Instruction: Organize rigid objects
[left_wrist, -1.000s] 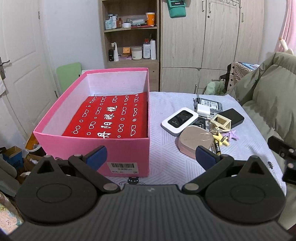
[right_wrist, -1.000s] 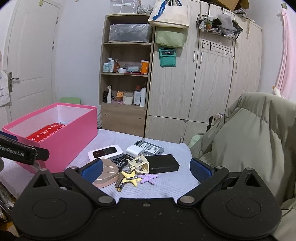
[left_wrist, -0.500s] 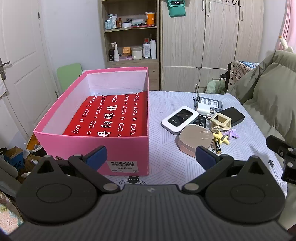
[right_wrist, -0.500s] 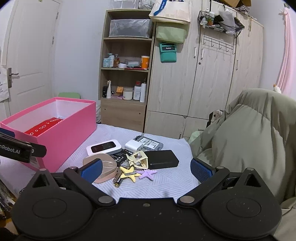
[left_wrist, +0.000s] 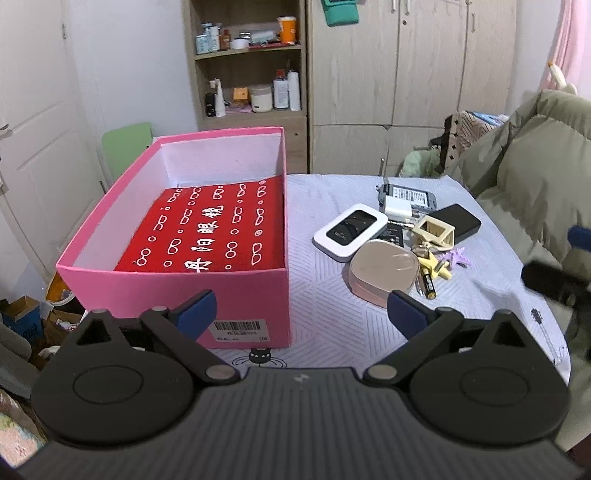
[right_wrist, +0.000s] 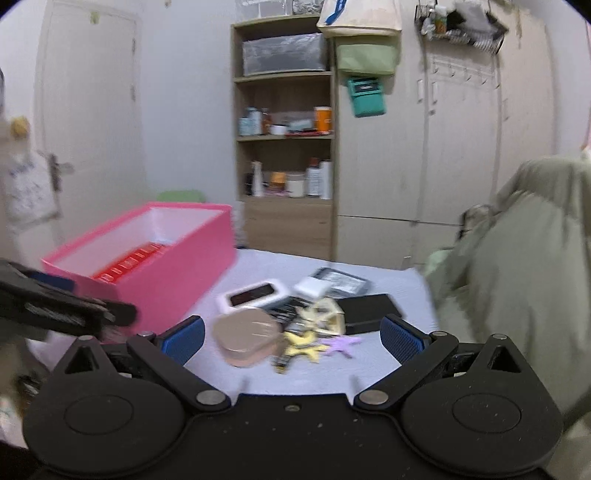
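A pink box (left_wrist: 173, 280) stands on the table's left, with a red patterned box (left_wrist: 207, 229) lying inside it. It also shows in the right wrist view (right_wrist: 173, 266). To its right lies a pile of small items: a white pocket router (left_wrist: 350, 231), a beige rounded case (left_wrist: 384, 271), a black block (left_wrist: 456, 222), a cream clip (left_wrist: 434, 230), batteries (left_wrist: 428, 284), yellow and purple star shapes (right_wrist: 325, 345). My left gripper (left_wrist: 301, 314) is open and empty, near the box's front wall. My right gripper (right_wrist: 291, 338) is open and empty, in front of the pile.
The table carries a pale lilac patterned cloth (left_wrist: 325, 321). An olive padded coat (left_wrist: 524, 177) lies along the right side. A wooden shelf (left_wrist: 251, 62) and wardrobe (left_wrist: 406, 81) stand behind. Floor clutter (left_wrist: 22, 317) sits at the left.
My right gripper has swung left and closer to the pile; its view is blurred by motion. My left gripper has barely moved.
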